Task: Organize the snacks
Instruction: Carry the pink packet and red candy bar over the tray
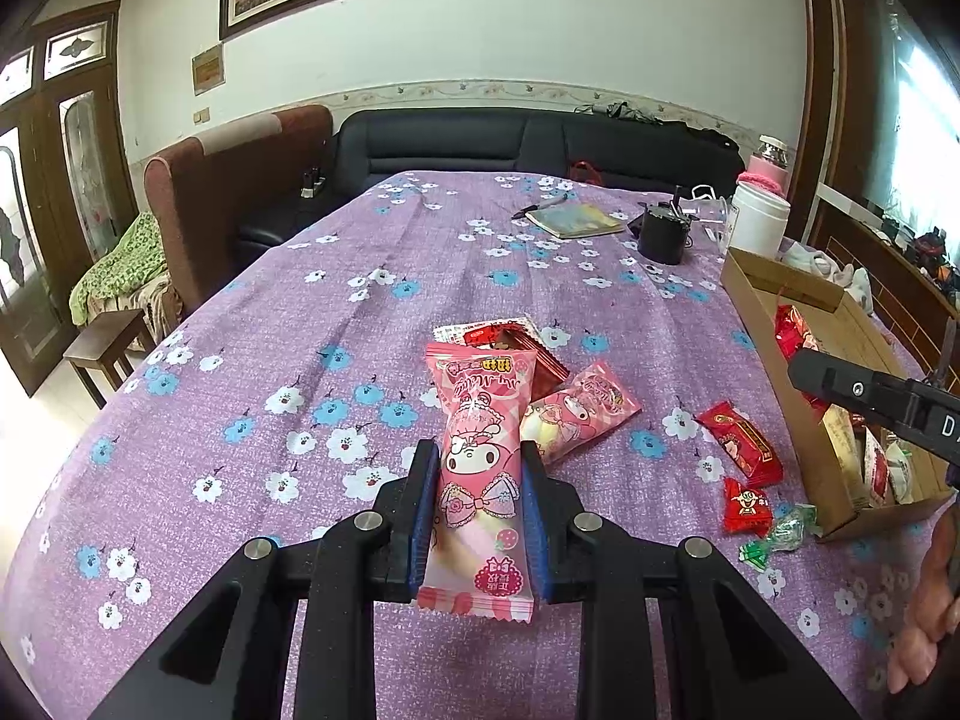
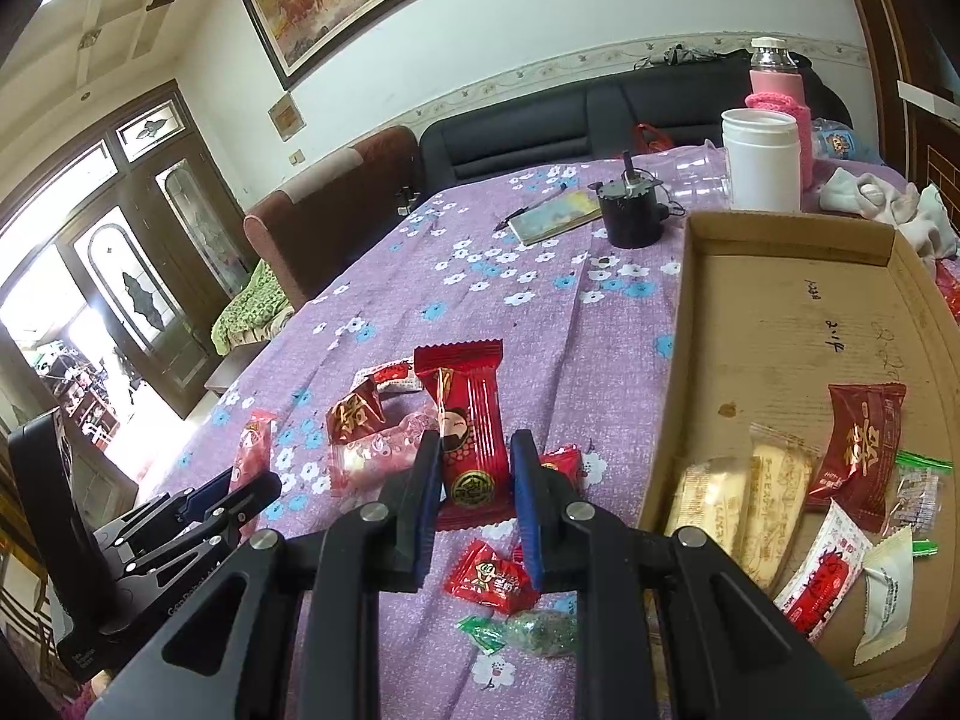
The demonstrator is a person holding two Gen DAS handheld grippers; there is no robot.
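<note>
My left gripper [image 1: 479,450] is shut on a pink cartoon snack packet [image 1: 480,480], which lies lengthwise between the blue pads. A second pink packet [image 1: 576,414] rests on the purple flowered cloth just beyond it. My right gripper [image 2: 475,444] is shut on a red snack packet [image 2: 471,420], left of the cardboard box [image 2: 780,324]. The box holds several snacks, among them two pale biscuit packets [image 2: 744,504] and a red packet [image 2: 864,438]. Loose on the cloth are a small red candy [image 2: 489,576] and a green candy [image 2: 528,630].
A black motor [image 2: 630,216], a white jar [image 2: 759,162], a pink-sleeved bottle [image 2: 777,84] and a notebook [image 2: 558,216] with a pen stand at the table's far end. A dark sofa [image 1: 540,138] lies behind. A hand [image 1: 924,600] shows at the lower right.
</note>
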